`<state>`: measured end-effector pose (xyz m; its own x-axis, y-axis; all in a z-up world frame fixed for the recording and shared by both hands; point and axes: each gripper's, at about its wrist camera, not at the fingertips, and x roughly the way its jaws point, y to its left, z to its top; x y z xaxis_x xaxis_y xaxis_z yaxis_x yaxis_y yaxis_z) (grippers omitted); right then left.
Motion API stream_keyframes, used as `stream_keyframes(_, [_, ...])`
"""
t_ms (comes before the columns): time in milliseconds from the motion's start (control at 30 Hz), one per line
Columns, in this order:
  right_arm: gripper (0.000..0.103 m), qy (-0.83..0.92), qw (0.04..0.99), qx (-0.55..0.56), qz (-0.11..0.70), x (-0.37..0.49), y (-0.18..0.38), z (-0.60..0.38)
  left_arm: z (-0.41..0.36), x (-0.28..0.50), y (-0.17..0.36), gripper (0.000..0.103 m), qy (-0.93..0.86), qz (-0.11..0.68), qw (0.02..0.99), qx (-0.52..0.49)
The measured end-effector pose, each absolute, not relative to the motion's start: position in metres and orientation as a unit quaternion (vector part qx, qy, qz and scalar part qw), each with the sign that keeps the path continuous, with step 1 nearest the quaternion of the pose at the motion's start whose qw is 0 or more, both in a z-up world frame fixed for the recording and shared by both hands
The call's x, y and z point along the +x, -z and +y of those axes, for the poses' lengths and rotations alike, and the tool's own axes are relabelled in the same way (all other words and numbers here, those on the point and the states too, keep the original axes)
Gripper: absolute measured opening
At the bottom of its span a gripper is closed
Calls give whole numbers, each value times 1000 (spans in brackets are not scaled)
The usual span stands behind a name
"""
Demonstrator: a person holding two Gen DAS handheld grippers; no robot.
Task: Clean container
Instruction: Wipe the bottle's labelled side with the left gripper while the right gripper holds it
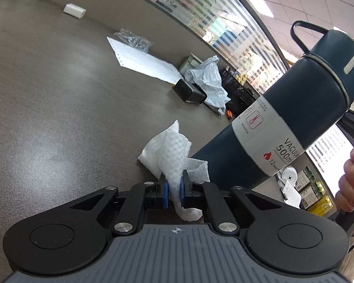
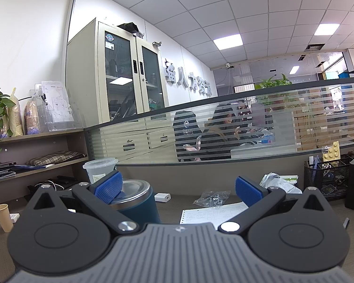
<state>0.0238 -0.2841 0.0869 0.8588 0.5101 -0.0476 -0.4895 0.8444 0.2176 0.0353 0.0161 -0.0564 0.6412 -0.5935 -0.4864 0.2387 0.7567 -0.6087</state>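
Left claw [image 1: 174,188] pinches a paper wipe [image 1: 174,151] beside the flask [image 1: 283,113]; right claw [image 2: 177,188] gapes empty; whether the flask is wiped clean is unclear

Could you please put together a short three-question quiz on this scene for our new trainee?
1. True or false: the left gripper is shut on a white paper towel.
2. Which colour is the vacuum flask? A) red B) dark blue C) yellow
3. Fill in: the right gripper has its jaws ____, with nothing clamped between the pads.

Key:
1. True; the towel is pinched between the blue pads.
2. B; it is dark blue with a grey label band, standing on the grey table just right of the towel.
3. Open; a metal-rimmed dark blue cup sits behind its left pad.
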Motion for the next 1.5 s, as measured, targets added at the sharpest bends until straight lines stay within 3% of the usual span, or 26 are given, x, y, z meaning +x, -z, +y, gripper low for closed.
stream_keyframes(1500, [103, -260, 960, 94, 51, 17, -82, -285, 26, 16, 25, 13, 328, 285, 858, -275])
